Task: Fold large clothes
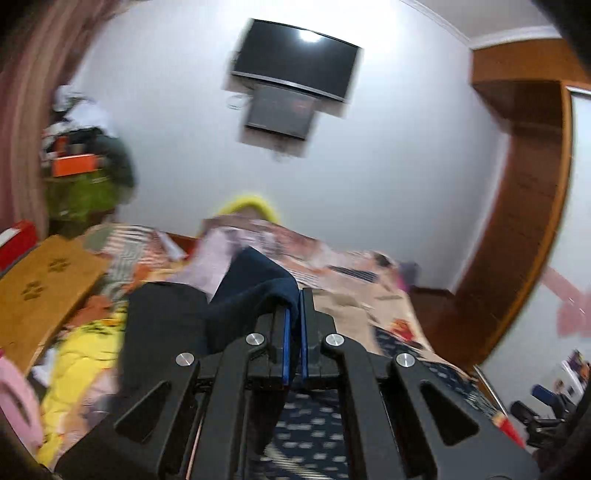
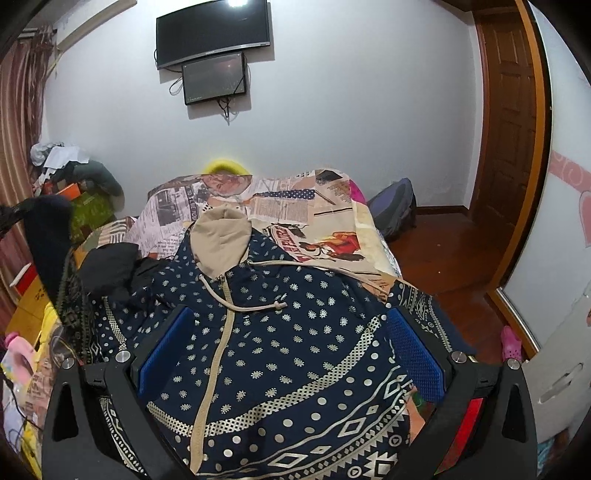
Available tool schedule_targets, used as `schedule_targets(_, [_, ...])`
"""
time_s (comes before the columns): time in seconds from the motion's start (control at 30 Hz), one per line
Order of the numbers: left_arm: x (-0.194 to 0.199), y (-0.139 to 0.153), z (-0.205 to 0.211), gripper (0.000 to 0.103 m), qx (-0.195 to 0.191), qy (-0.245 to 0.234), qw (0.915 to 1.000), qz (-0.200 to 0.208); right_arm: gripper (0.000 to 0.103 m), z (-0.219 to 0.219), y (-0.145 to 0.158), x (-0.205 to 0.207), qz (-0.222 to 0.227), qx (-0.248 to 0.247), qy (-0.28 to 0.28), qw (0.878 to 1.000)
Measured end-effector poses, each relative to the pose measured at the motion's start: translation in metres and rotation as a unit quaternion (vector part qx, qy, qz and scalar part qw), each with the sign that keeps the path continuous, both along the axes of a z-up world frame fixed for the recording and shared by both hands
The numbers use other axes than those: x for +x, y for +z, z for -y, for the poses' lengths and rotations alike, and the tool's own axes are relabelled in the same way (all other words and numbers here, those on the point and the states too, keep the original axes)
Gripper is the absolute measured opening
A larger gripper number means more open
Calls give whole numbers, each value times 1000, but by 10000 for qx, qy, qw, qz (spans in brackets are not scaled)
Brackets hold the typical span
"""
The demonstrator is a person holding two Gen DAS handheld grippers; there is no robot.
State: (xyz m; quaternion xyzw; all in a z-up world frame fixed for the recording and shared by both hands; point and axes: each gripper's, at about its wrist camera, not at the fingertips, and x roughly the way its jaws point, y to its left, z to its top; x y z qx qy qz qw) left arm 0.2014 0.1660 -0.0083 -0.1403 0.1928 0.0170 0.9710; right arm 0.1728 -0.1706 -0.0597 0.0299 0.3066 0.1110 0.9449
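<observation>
Clamped together, the left gripper's [image 1: 293, 314] blue-padded black fingers pinch a fold of plain dark navy cloth [image 1: 255, 286], which rises from between the pads and drapes away to the left; that view is blurred. Whether this cloth is a cuff or sleeve of the hoodie cannot be told. In the right wrist view a dark shape at the left edge stands raised above the bed, with dark cloth hanging below it.

Spread wide, the right gripper [image 2: 288, 325] holds nothing; its blue pads [image 2: 415, 358] stand on either side of the navy hooded jacket with cream dots and geometric bands [image 2: 295, 350]. This jacket lies front up on the bed, its beige zip running down the middle, its beige-lined hood [image 2: 221, 236] pointing toward the far wall, a beige drawstring trailing across the chest.

Under it is a newspaper-print bedspread [image 2: 317, 221]. Black garments [image 2: 110, 266] are heaped just left of the hood. On the white wall hang a dark television [image 2: 212, 33] and a smaller screen [image 2: 216, 79] below it. A wooden door [image 2: 509, 122] stands to the right.
</observation>
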Motion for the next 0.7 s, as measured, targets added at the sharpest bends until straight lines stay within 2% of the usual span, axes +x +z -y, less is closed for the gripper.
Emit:
schedule_targets(0.13, [17,-14,46,3,61,-609,9976,-329,103,8,0,-1,11,10,11,10000])
schedule_targets(0.23, [37,-40,88,3,8,-1199,9889,-875,103,14,-1,-1,-17,18,36,10000])
schedule_targets(0.3, [46,-60,108,3,-7,-1464,9811,-1262,103,17,-4,-1,-65,18,51,10000])
schedule_targets(0.43, [56,-110,149,3,-37,-1964,9577,-2105,103,26,-13,1,-279,90,101,9995])
schedule_targets(0.5, [61,-138,160,3,-68,-2164,9419,-2569,103,30,-18,0,-398,133,123,9990])
schedule_targets(0.63, [51,-171,182,3,80,-2477,9202,-3029,103,32,-28,-1,-617,79,189,9979])
schedule_targets(0.7, [42,-170,189,3,287,-2496,9198,-3013,103,32,-30,-1,-677,27,245,9974])
